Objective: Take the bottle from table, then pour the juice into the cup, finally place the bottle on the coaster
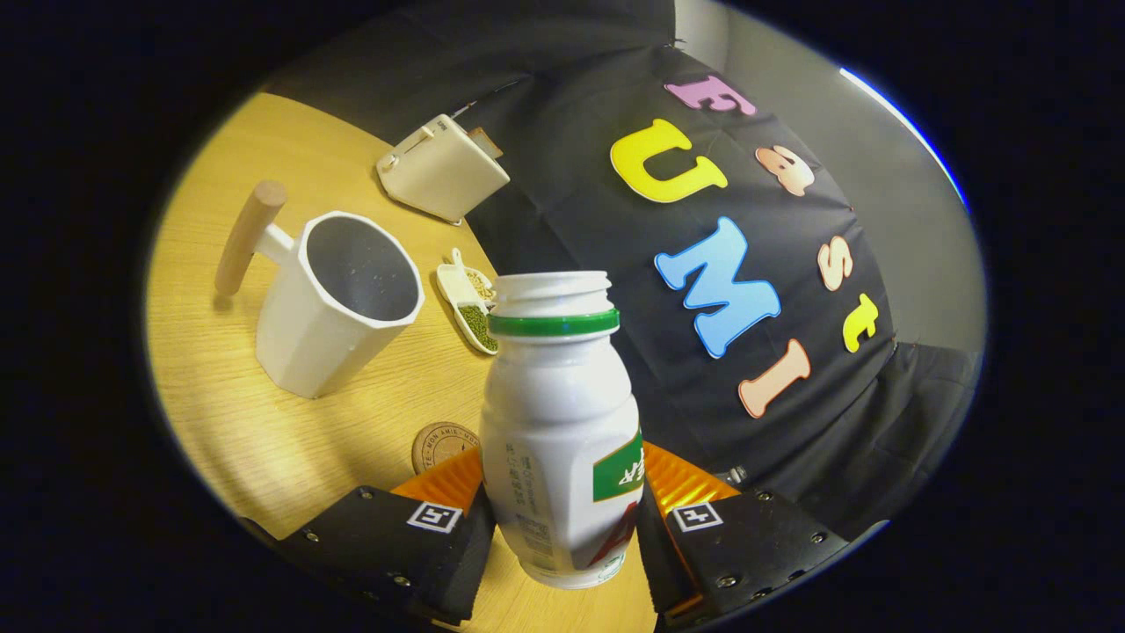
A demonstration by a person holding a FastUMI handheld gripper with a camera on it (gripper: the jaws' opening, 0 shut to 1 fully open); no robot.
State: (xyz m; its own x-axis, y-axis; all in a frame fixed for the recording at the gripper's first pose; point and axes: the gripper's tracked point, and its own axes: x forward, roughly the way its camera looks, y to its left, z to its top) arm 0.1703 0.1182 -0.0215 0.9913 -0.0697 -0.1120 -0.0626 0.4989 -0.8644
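Tool point(562, 527) closed onto the bottle point(560, 431), one finger point(413, 545) pressing each side of its lower body, pads flat against it. Whole tool rolled sideways, so the view sits tilted. Bottle clamped between both fingers, neck pointing away from the tool.

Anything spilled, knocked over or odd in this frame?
Nothing stands out. The claw is shut on the uncapped bottle, the cup stands upright and the table shows no spill.
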